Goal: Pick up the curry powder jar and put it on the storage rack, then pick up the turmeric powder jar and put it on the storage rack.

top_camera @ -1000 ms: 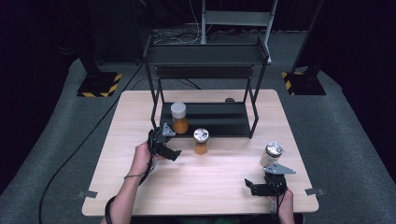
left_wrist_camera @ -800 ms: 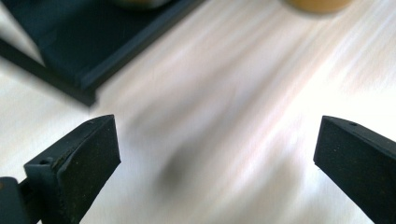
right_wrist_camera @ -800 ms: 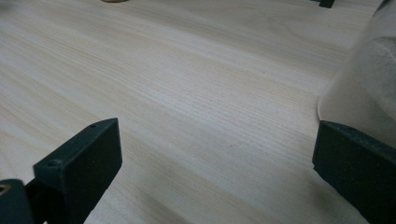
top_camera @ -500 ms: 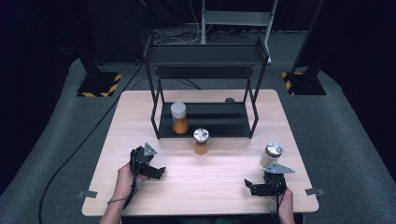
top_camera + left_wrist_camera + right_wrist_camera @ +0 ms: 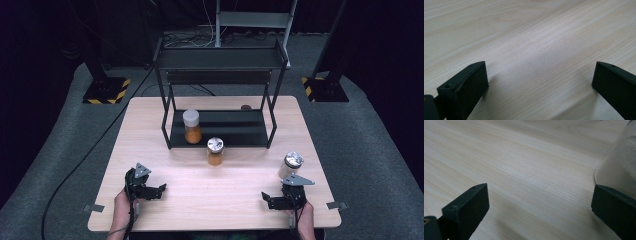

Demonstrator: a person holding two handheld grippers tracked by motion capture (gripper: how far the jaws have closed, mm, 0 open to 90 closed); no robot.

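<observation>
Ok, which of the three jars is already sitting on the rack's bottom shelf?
The white-lidded jar with orange contents, at the shelf's left end. The other two, both silver-lidded, stand on the table.

Nearest my right hand: pale jar [image 5: 291, 166], silver lid, upright on tabletop [image 5: 235, 195], right front area. Its whitish wall [image 5: 621, 170] looms close in right gripper view. I see nothing touching it.
</observation>
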